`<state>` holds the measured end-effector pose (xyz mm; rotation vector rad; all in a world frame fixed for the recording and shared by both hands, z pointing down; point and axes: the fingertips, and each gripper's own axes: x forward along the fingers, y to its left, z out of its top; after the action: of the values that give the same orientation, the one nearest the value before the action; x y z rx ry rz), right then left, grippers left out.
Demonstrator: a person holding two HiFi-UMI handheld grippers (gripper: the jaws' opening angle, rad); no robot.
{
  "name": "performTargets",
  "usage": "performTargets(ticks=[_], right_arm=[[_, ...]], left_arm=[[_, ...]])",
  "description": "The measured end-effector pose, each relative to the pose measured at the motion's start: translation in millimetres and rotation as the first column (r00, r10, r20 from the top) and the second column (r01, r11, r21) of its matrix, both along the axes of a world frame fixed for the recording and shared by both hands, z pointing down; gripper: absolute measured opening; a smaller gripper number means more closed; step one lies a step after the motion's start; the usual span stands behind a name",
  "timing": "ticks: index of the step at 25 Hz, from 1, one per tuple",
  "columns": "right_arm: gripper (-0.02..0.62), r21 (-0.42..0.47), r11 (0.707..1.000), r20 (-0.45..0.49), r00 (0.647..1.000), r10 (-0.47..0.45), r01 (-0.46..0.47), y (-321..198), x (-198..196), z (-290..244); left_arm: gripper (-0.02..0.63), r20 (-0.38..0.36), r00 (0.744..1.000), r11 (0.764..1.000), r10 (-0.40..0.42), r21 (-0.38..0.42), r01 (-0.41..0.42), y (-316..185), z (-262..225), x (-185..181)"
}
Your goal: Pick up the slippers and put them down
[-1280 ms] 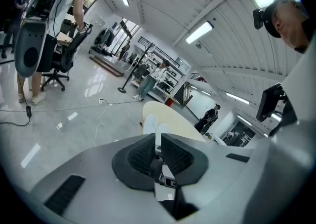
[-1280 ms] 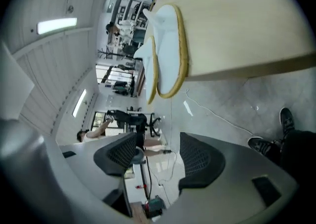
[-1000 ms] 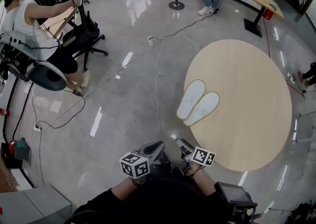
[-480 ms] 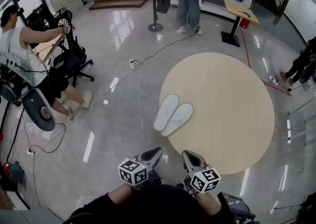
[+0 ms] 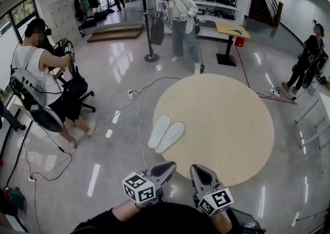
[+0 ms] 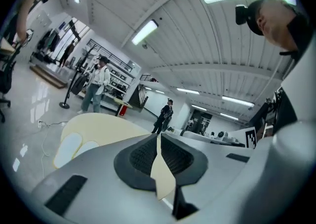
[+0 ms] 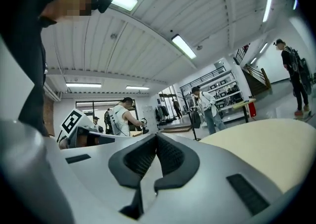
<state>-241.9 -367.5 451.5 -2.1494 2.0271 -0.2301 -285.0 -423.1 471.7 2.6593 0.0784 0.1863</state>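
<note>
A pair of white slippers (image 5: 166,134) lies side by side, soles up, at the near-left edge of the round beige table (image 5: 221,124). Both my grippers are held low in the head view, in front of the person's body and short of the table. The left gripper (image 5: 167,166) points toward the slippers, its jaws closed tip to tip on nothing. In the left gripper view the slippers (image 6: 71,146) show beyond the left gripper (image 6: 158,137). The right gripper (image 5: 198,170) is likewise shut and empty. The right gripper view has the right gripper (image 7: 156,137) with the table (image 7: 266,144) to its right.
A seated person (image 5: 36,73) with an office chair is at the left. Cables (image 5: 138,105) trail over the glossy floor. A standing person (image 5: 180,21), a post on a round base (image 5: 150,56) and a small desk (image 5: 229,29) are beyond the table. Another person (image 5: 307,57) stands far right.
Both grippers have risen and now point more level toward the table. The head view has swung upward, showing more of the room. The slippers lie where they were.
</note>
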Motion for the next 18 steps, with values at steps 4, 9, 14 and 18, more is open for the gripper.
performTargets(ticks=[4,9,14,18], right_arm=[[0.017,0.007,1.0,-0.012,1.0,0.013,-0.012,45.5,-11.5,-3.3],[0.017,-0.01,0.998,0.038,0.998,0.055,-0.055,83.3,-17.0,22.9],[0.017,-0.01,0.995,0.068,0.992,0.102,-0.102,117.8,-15.6,33.9],[0.017,0.0,0.994,0.052,0.993,0.109,-0.109,126.2,-25.5,28.1]], left_arm=[[0.038,0.014,0.999,0.998,0.041,0.045,-0.041,52.3,-5.7,-6.5],[0.038,0.067,0.992,0.992,0.111,0.048,-0.114,96.1,18.7,-6.7],[0.038,0.105,0.976,0.977,0.191,0.081,-0.2,140.2,28.0,-3.6],[0.038,0.098,0.978,0.977,0.184,0.094,-0.193,146.2,22.7,-13.4]])
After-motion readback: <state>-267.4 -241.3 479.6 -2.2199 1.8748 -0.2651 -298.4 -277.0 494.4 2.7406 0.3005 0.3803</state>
